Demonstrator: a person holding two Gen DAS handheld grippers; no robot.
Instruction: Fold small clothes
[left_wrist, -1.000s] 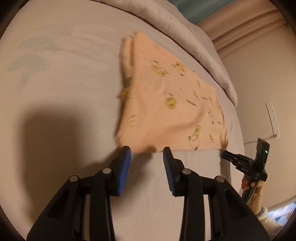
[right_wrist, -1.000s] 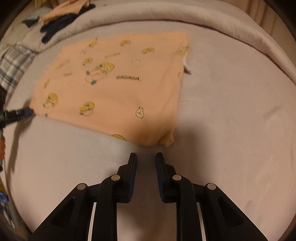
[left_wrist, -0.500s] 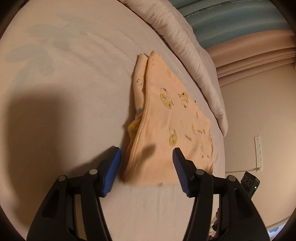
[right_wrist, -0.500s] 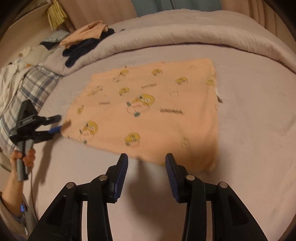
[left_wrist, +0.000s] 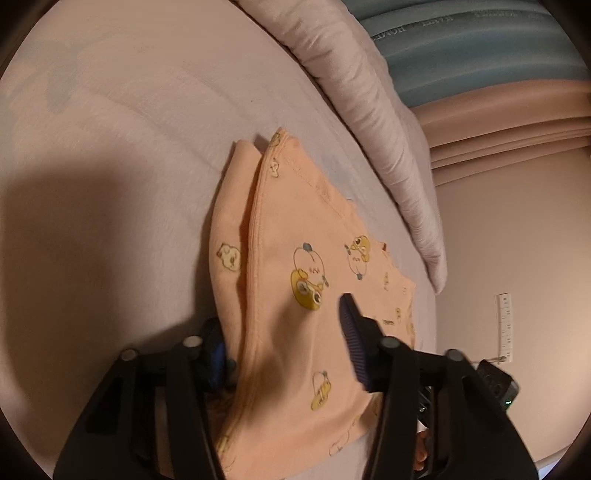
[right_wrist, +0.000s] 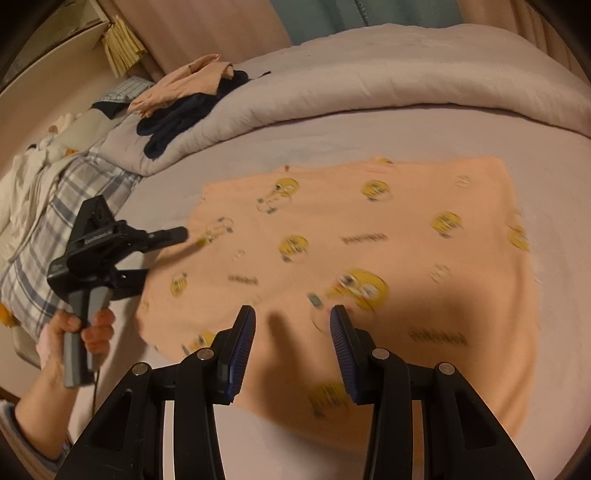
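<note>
Peach printed garment (right_wrist: 369, 258) lies flat on the bed sheet (right_wrist: 369, 140), below the rolled duvet (right_wrist: 369, 74). Left gripper (left_wrist: 284, 336) straddles the garment's near corner — jaws closing, cloth between the fingers (left_wrist: 351, 328), pads not clearly pressing. Right gripper (right_wrist: 291, 347) hovers over the garment's near edge — jaws parted, holding nothing. A clothes pile (right_wrist: 184, 99) sits on the duvet's left end.

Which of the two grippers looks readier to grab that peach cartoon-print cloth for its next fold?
Left. The left gripper already straddles the peach cartoon-print cloth's edge, its jaws closing around it. The right gripper only hovers open above the cloth's flat middle.
</note>
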